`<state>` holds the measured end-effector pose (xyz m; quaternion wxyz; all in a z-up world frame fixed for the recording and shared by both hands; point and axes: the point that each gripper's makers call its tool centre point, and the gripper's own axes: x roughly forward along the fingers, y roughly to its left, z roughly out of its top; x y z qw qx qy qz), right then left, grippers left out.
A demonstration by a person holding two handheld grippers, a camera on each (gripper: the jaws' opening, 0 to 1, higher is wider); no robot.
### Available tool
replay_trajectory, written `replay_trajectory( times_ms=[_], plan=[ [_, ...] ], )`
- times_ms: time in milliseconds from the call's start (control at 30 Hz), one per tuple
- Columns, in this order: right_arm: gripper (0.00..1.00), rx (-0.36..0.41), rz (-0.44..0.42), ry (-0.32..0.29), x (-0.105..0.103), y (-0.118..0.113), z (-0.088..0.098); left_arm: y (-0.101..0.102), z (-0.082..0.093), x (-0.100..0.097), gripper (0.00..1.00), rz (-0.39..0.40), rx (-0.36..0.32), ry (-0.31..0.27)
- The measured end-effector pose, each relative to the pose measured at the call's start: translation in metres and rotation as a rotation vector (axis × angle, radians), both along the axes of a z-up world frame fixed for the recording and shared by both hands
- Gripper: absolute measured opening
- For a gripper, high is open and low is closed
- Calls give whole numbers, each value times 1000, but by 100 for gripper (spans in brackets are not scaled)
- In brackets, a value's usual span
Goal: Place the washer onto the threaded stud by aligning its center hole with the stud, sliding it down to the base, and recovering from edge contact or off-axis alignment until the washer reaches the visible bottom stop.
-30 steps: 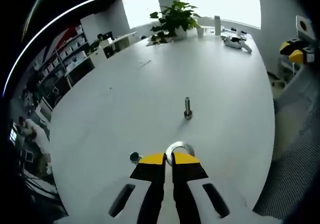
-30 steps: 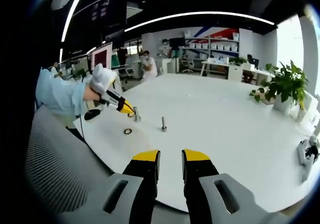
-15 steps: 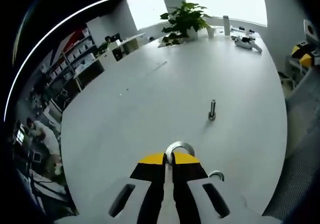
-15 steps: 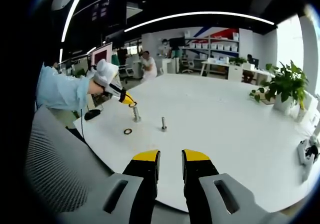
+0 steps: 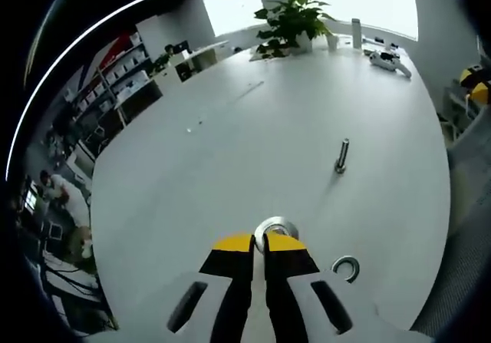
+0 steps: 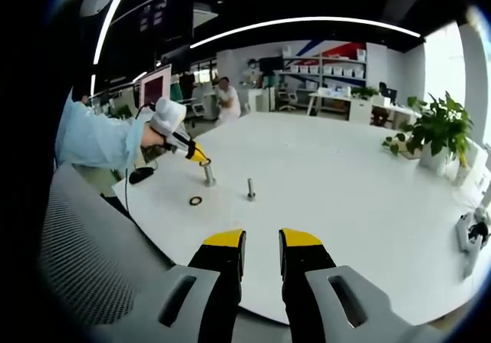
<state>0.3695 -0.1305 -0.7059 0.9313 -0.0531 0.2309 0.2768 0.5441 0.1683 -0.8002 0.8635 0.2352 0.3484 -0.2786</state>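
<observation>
My left tool (image 5: 258, 242) and right tool (image 6: 261, 239) each have yellow tips on black jaws set in grey bodies. I wear a light blue sleeve (image 6: 96, 140) and white glove (image 6: 166, 117).

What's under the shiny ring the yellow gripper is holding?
In the right gripper view, the washer held by the left gripper sits right over the top of a threaded stud standing on the white table. In the left gripper view the washer covers that stud.
</observation>
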Motion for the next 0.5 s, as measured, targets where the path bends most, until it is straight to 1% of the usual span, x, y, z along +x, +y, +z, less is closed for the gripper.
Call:
replay_trajectory(
  times_ms=[100,200,433,467,500],
  plan=[
    [20,1,0,1,1,-2,-1,1,-2,0,2,9,-5,3],
    [20,1,1,2,1,-3,-2,1,-2,1,2,35,-38,8],
    [20,1,1,2,1,-3,-2,1,-1,3,2,44,-65,11],
    [20,1,0,1,1,-3,-2,1,-1,3,2,49,-79,17],
    [20,2,0,1,1,-3,-1,0,-1,3,2,66,-108,33]
  ],
)
